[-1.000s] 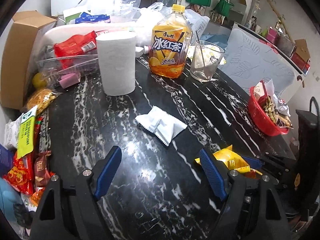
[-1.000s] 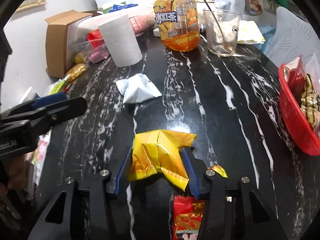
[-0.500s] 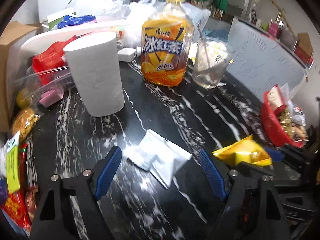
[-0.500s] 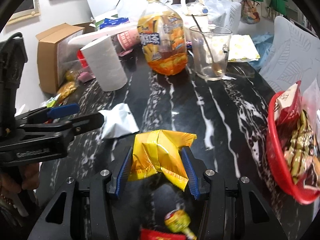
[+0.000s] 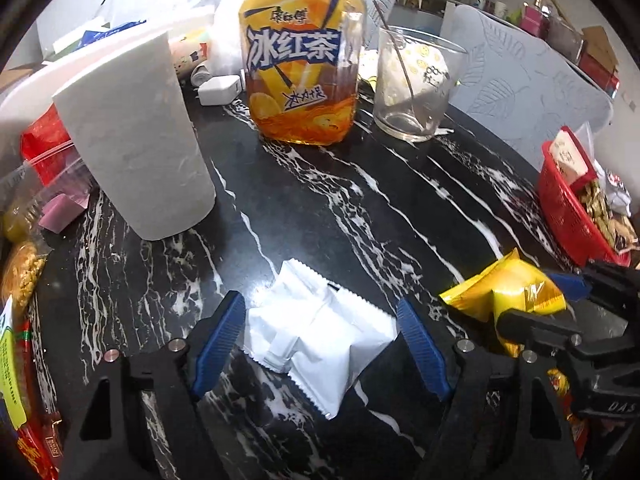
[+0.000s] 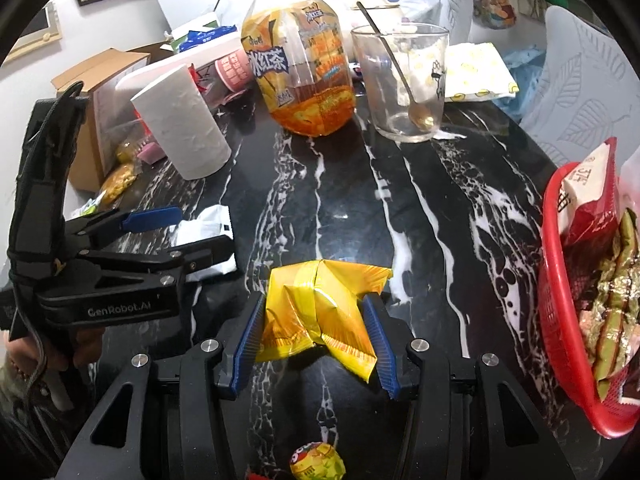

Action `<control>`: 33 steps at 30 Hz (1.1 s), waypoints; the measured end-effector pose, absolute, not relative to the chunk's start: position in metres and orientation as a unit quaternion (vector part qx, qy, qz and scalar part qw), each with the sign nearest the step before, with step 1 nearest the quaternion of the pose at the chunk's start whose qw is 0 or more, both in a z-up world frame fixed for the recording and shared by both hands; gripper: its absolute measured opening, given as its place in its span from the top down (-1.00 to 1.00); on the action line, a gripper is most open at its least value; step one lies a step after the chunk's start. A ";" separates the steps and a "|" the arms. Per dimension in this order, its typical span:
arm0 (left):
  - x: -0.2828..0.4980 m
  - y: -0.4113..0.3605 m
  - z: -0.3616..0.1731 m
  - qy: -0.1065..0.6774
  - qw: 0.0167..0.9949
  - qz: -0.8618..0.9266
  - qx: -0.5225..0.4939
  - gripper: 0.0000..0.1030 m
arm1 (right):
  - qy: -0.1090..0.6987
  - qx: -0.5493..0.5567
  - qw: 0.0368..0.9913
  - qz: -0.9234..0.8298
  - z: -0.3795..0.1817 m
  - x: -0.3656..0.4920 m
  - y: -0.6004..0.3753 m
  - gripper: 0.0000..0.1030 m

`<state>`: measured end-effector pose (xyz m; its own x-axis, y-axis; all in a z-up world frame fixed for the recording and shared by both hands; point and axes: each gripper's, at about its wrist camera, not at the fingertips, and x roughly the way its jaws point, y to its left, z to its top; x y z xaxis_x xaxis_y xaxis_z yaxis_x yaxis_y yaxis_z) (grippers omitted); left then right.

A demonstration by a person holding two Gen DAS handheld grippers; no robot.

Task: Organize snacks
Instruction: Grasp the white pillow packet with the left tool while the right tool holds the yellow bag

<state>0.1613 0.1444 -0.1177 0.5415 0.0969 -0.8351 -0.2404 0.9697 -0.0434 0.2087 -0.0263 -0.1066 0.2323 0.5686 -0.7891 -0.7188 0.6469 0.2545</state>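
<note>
My left gripper point(image 5: 320, 340) is open, with its blue fingers on either side of a white snack packet point(image 5: 320, 340) lying on the black marble table point(image 5: 320, 208). My right gripper point(image 6: 316, 332) is shut on a crumpled yellow snack bag point(image 6: 320, 304), held above the table; the bag also shows at the right of the left wrist view point(image 5: 508, 288). A red basket point(image 6: 560, 320) with several snacks stands at the right edge, also in the left wrist view point(image 5: 568, 208). The left gripper point(image 6: 176, 236) and the white packet point(image 6: 208, 220) show at the left of the right wrist view.
An iced tea bottle point(image 5: 300, 60), a glass with a spoon point(image 5: 416, 84) and a paper roll point(image 5: 136, 136) stand at the back. More snacks point(image 5: 20, 280) lie along the left edge. A small round candy point(image 6: 318, 460) lies below the right gripper.
My left gripper moved forward until the white packet lies between its open fingers. My right gripper lifted the yellow bag and carried it toward the red basket.
</note>
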 end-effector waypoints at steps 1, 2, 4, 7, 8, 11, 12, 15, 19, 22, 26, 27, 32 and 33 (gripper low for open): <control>0.159 0.143 -0.118 0.470 0.874 0.097 -0.073 -0.48 | 0.464 -0.080 0.780 0.412 -0.107 0.209 -0.027 0.05; 0.158 0.143 -0.118 0.472 0.873 0.097 -0.072 -0.48 | 0.465 -0.079 0.780 0.412 -0.107 0.209 -0.027 0.05; 0.153 0.141 -0.119 0.474 0.872 0.097 -0.070 -0.48 | 0.467 -0.076 0.779 0.412 -0.106 0.207 -0.030 0.05; 0.146 0.138 -0.124 0.492 0.863 0.082 -0.081 -0.09 | 0.469 -0.074 0.779 0.410 -0.106 0.202 -0.033 0.05; 0.142 0.137 -0.124 0.491 0.863 0.083 -0.080 -0.08 | 0.471 -0.073 0.778 0.410 -0.106 0.200 -0.033 0.05; 0.139 0.136 -0.124 0.486 0.867 0.077 -0.081 -0.07 | 0.473 -0.069 0.776 0.411 -0.104 0.191 -0.038 0.05; 0.136 0.135 -0.119 0.476 0.872 0.072 -0.084 -0.07 | 0.473 -0.068 0.777 0.411 -0.103 0.187 -0.040 0.05; 0.132 0.132 -0.105 0.451 0.886 0.078 -0.070 -0.08 | 0.470 -0.067 0.780 0.408 -0.099 0.181 -0.046 0.05; 0.140 0.132 -0.098 0.452 0.885 0.099 -0.048 -0.11 | 0.466 -0.060 0.785 0.403 -0.094 0.176 -0.054 0.04; 0.150 0.137 -0.101 0.462 0.877 0.108 -0.071 -0.11 | 0.464 -0.056 0.788 0.402 -0.090 0.177 -0.056 0.04; 0.159 0.144 -0.106 0.466 0.871 0.113 -0.108 -0.11 | 0.462 -0.051 0.789 0.401 -0.089 0.181 -0.056 0.04; 0.160 0.143 -0.107 0.467 0.870 0.112 -0.112 -0.11 | 0.463 -0.051 0.790 0.400 -0.090 0.182 -0.055 0.04; 0.171 0.142 -0.112 0.475 0.865 0.116 -0.112 -0.11 | 0.459 -0.051 0.793 0.397 -0.092 0.192 -0.053 0.04; 0.173 0.143 -0.114 0.477 0.864 0.117 -0.112 -0.11 | 0.458 -0.053 0.794 0.396 -0.093 0.196 -0.051 0.04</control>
